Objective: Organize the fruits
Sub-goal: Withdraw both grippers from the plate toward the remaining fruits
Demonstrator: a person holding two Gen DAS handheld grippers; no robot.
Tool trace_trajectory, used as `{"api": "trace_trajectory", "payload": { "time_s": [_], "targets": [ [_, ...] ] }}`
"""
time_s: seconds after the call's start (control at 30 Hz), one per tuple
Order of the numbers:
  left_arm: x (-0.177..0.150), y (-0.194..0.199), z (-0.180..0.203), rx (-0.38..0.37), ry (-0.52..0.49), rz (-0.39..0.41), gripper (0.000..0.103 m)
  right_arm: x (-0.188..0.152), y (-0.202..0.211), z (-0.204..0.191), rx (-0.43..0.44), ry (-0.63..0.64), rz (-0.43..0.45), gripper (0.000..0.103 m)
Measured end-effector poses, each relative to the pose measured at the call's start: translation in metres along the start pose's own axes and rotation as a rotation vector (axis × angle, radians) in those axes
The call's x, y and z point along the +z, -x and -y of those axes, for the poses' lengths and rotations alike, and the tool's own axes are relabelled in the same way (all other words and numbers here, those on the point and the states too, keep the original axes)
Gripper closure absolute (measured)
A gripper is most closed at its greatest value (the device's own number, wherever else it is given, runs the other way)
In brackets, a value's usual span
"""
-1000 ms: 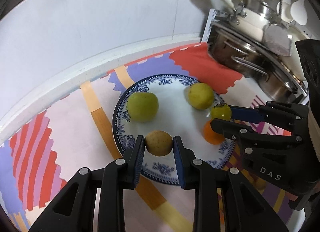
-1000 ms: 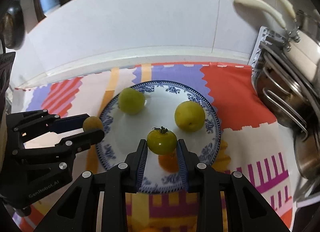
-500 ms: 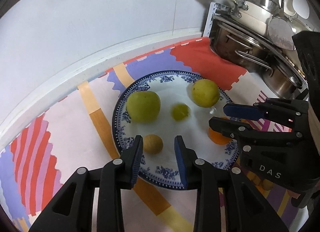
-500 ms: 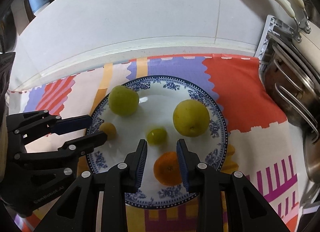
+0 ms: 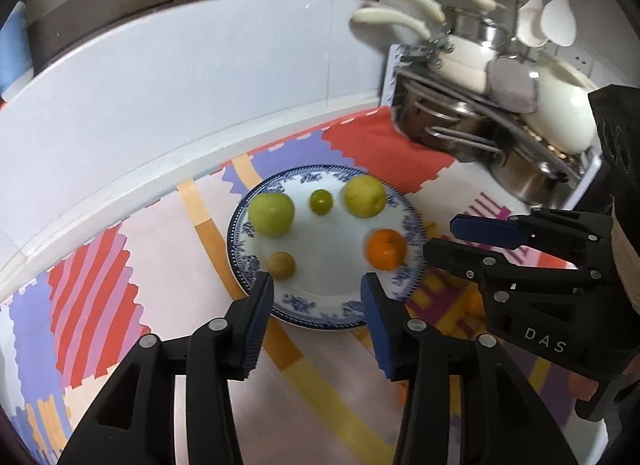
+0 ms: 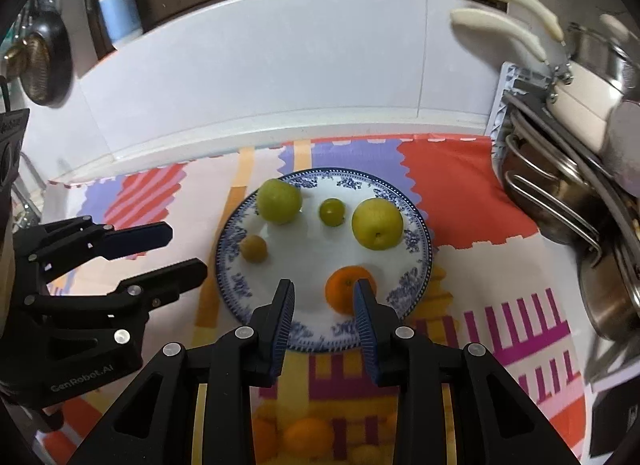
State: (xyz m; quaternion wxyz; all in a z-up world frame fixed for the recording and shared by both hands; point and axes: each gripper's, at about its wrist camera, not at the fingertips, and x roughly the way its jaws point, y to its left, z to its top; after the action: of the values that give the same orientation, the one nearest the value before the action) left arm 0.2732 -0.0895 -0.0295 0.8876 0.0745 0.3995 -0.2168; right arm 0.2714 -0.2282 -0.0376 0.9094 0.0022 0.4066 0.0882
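Five fruits lie apart on the blue-rimmed plate [image 6: 424, 241], the orange [image 6: 343, 292] nearest its front edge and just ahead of the right gripper [image 6: 324, 315], both it and the left gripper [image 5: 318, 319] spread wide, holding nothing.

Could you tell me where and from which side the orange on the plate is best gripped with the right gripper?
Grip the orange across its widest middle, coming from the near rim of the plate. It is round, so any opposite sides would probably hold. That side is free: the yellow pear lies farther back, clear of it. The right gripper is already open, its right jaw overlapping the fruit, so shift slightly right first.
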Motion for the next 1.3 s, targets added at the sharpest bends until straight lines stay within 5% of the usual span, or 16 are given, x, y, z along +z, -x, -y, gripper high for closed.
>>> {"api": "trace_trajectory", "payload": {
  "time_s": [0.2, 0.47, 0.97, 1.3],
  "targets": [
    [-0.009, 0.034, 0.021, 0.024, -0.044, 0.074, 0.037, -0.016, 0.039, 0.001, -0.044, -0.009, 0.066, 0.061],
    [-0.028, 0.052, 0.044, 0.044, -0.101, 0.117, 0.031, -0.042, 0.078, 0.008, -0.122, -0.043, 0.122, 0.053],
    [-0.074, 0.014, 0.066, -0.03, -0.181, -0.033, 0.03, -0.108, 0.049, 0.017, -0.095, -0.095, -0.058, 0.053],
    [-0.088, -0.016, 0.065, -0.107, -0.175, -0.105, 0.03, -0.117, 0.024, 0.017, -0.074, -0.067, -0.121, 0.053]
  ]
}}
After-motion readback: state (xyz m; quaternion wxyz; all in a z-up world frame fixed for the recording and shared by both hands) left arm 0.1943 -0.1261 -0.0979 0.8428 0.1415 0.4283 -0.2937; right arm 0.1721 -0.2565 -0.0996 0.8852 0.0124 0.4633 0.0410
